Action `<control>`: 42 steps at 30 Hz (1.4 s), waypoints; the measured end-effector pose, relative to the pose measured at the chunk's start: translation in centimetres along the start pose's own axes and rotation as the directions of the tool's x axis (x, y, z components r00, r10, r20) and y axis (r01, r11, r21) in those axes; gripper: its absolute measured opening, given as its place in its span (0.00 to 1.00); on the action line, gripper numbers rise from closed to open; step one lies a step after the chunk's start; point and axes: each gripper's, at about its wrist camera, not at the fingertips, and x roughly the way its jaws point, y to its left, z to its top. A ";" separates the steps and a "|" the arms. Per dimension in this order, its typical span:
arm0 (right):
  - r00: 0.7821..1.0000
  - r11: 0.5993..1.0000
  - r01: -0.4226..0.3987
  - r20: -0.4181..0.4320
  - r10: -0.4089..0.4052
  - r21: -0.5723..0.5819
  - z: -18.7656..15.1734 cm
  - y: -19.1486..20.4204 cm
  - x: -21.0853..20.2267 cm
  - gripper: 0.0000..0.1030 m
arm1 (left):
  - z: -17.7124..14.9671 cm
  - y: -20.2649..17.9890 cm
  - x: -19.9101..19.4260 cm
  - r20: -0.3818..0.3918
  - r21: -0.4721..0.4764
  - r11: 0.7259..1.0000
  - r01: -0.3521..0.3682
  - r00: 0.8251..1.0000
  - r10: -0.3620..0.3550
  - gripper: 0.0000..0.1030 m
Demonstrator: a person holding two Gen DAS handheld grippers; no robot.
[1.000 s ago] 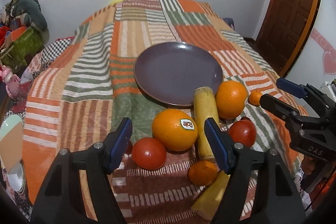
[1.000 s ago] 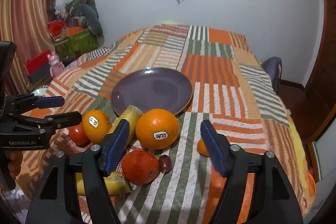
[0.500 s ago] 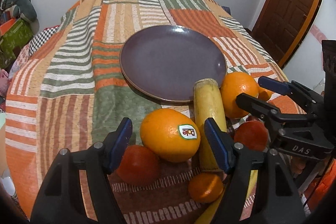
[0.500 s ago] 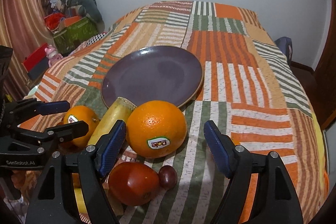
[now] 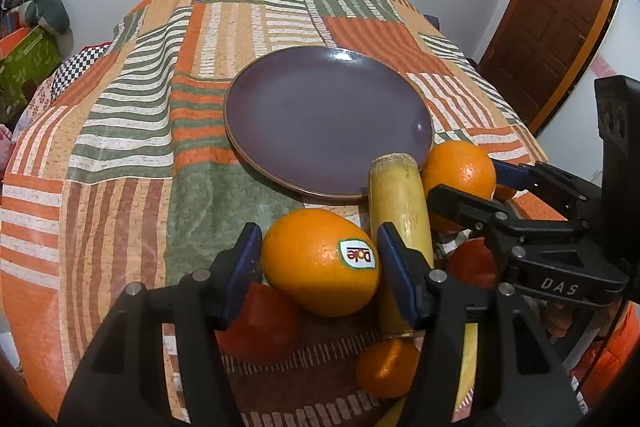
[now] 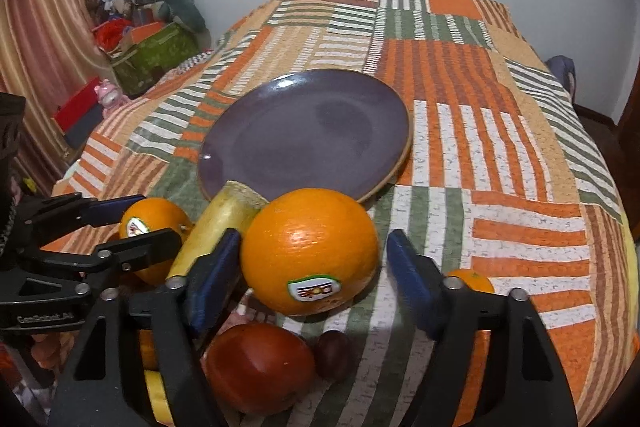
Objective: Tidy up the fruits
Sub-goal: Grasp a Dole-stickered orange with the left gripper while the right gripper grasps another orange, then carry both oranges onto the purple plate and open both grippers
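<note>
Both grippers have just been closing: the left gripper (image 5: 318,269) pads clamp 1 stickered orange (image 5: 320,261), the right gripper (image 6: 314,277) straddles another orange (image 6: 310,253) unclamped, near the empty purple plate (image 5: 328,119).

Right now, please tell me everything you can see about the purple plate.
The plate is round, shallow, dark purple with a thin brown rim, glossy like glazed ceramic. It lies flat on the striped blanket and nothing lies in it. The cut end of a yellow stalk overlaps its near edge; oranges sit just beside it.
</note>
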 end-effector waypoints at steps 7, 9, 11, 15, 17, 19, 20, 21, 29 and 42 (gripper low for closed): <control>1.000 1.000 0.025 0.004 -0.025 -0.016 0.0 0.5 -0.4 0.64 | 0.1 -0.9 -1.4 0.036 0.043 0.999 -0.028 0.999 0.027 0.57; 1.000 1.000 0.026 0.010 -0.026 -0.014 0.0 0.5 -0.7 0.64 | 0.3 -0.8 -1.9 0.045 0.036 0.999 -0.028 0.999 0.026 0.57; 0.999 0.999 0.031 0.021 -0.031 -0.018 0.2 0.6 -1.2 0.64 | 0.6 -0.8 -2.5 0.062 0.031 0.999 -0.030 0.998 0.028 0.57; 0.998 0.999 0.042 0.058 -0.041 -0.027 0.9 0.6 -2.5 0.64 | 1.3 -0.9 -3.9 0.105 0.043 0.998 -0.044 0.994 0.039 0.57; 0.996 0.998 0.049 0.081 -0.047 -0.032 1.5 0.7 -3.1 0.64 | 1.8 -1.0 -4.8 0.132 0.049 0.997 -0.053 0.990 0.046 0.57; 0.993 0.998 0.060 0.103 -0.056 -0.034 2.0 0.7 -3.7 0.64 | 2.2 -1.2 -5.6 0.156 0.056 0.997 -0.062 0.986 0.052 0.57; 0.991 0.997 0.065 0.116 -0.061 -0.033 2.4 0.7 -4.0 0.64 | 2.5 -1.3 -6.0 0.168 0.059 0.996 -0.065 0.984 0.055 0.57; 0.990 0.997 0.069 0.125 -0.064 -0.031 2.7 0.7 -4.2 0.64 | 2.8 -1.4 -6.3 0.177 0.061 0.996 -0.067 0.983 0.056 0.57; 0.977 0.995 0.091 0.197 -0.083 -0.034 5.5 0.7 -5.2 0.64 | 6.2 -0.8 -8.1 0.244 0.048 0.995 -0.084 0.967 0.070 0.57; 0.976 0.993 0.102 0.200 -0.089 -0.056 7.9 1.1 -1.7 0.64 | 10.5 1.2 -4.2 0.234 0.042 0.993 -0.115 0.967 0.102 0.57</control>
